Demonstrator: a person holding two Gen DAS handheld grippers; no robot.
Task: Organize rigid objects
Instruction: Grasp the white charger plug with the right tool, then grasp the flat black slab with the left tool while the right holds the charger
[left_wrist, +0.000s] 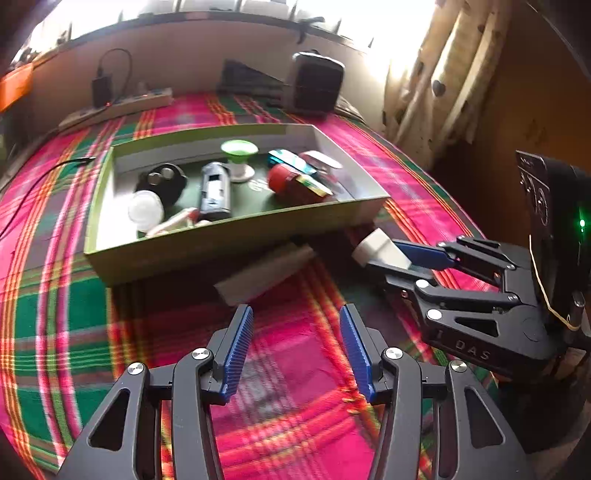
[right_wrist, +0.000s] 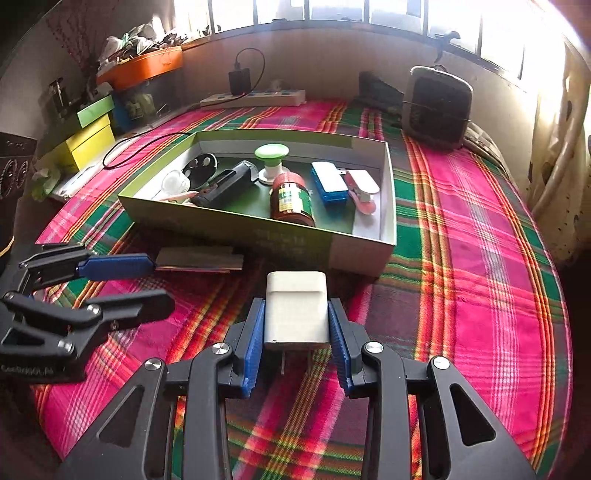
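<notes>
My right gripper (right_wrist: 296, 314) is shut on a white plug adapter (right_wrist: 296, 308) and holds it above the plaid cloth, just short of the green tray (right_wrist: 258, 230); both show in the left wrist view, gripper (left_wrist: 400, 254) and adapter (left_wrist: 378, 247). My left gripper (left_wrist: 296, 317) is open and empty, low over the cloth near a flat grey card (left_wrist: 266, 273). In the right wrist view the left gripper (right_wrist: 155, 280) sits beside that card (right_wrist: 199, 263). The tray (left_wrist: 236, 236) holds a red jar (right_wrist: 291, 199), a blue box (right_wrist: 330, 181), a black device (right_wrist: 229, 182), a bulb (left_wrist: 146, 210) and a green-topped piece (left_wrist: 239, 149).
A black speaker (right_wrist: 437, 107) stands at the back right, a power strip with a charger (right_wrist: 255, 98) at the back wall. Yellow and green boxes (right_wrist: 90, 138) are stacked at the left. A black cable (right_wrist: 144, 142) lies left of the tray. A curtain (left_wrist: 436, 74) hangs right.
</notes>
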